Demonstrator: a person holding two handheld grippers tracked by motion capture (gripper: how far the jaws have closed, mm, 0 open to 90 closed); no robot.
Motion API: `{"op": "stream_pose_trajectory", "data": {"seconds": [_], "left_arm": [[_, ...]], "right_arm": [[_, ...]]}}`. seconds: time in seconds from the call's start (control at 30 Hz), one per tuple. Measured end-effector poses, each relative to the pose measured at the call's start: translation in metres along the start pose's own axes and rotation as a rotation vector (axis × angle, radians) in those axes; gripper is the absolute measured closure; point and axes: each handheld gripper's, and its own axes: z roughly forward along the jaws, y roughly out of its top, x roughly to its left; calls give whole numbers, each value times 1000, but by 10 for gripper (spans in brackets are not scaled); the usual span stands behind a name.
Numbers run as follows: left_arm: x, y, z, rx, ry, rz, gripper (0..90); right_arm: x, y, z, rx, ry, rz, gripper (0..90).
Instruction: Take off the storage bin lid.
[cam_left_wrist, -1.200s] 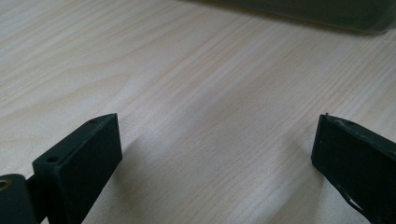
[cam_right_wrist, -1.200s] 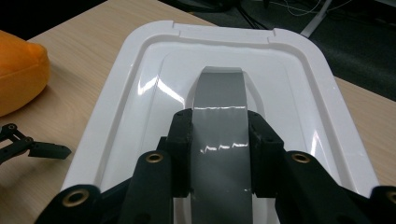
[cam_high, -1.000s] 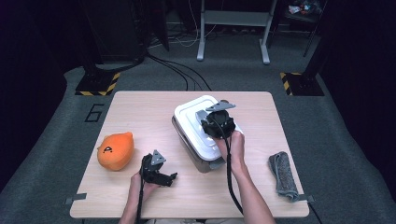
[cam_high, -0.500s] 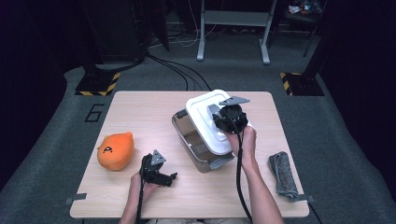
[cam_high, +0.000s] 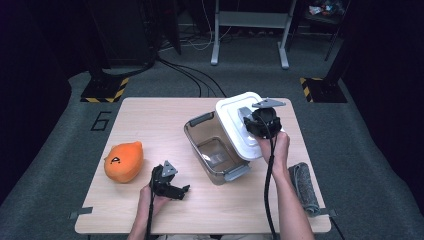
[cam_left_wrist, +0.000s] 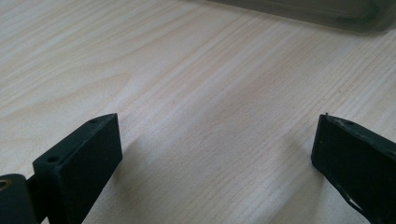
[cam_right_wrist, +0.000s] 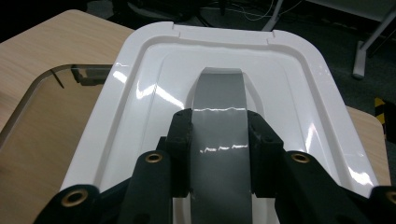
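Between the right gripper (cam_right_wrist: 219, 140) jaws: the lid's grey handle (cam_right_wrist: 218, 98).

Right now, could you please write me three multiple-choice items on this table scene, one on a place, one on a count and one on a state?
1. Where does the orange plush toy lie on the light wooden table?
A. at its left side
B. inside the bin
C. on the cloth

2. How many grey latches show on the clear plastic bin?
A. none
B. two
C. four

3. What does the right gripper hold?
A. nothing
B. the rolled grey cloth
C. the grey handle of the white lid

Answers: 1 A, the toy lies left of the bin. 2 B, one at each end. 3 C, its jaws clamp the handle, while the left gripper is open.
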Motion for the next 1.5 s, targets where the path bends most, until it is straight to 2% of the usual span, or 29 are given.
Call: {"op": "stream_pose_trajectory", "data": {"seconds": [0.73, 1.1, 1.13, 1.5], "left_arm": [[1, 0, 0, 4, 14, 1, 18], [1, 0, 0, 3, 13, -1, 18], [1, 0, 0, 2, 14, 2, 19], [1, 0, 0, 2, 12, 0, 19]], "right_arm": [[-42, -8, 7, 17, -84, 69, 662], [-63, -18, 23, 41, -126, 111, 663], [-66, -20, 27, 44, -130, 126, 663], [-77, -30, 44, 62, -155, 170, 662]]}}
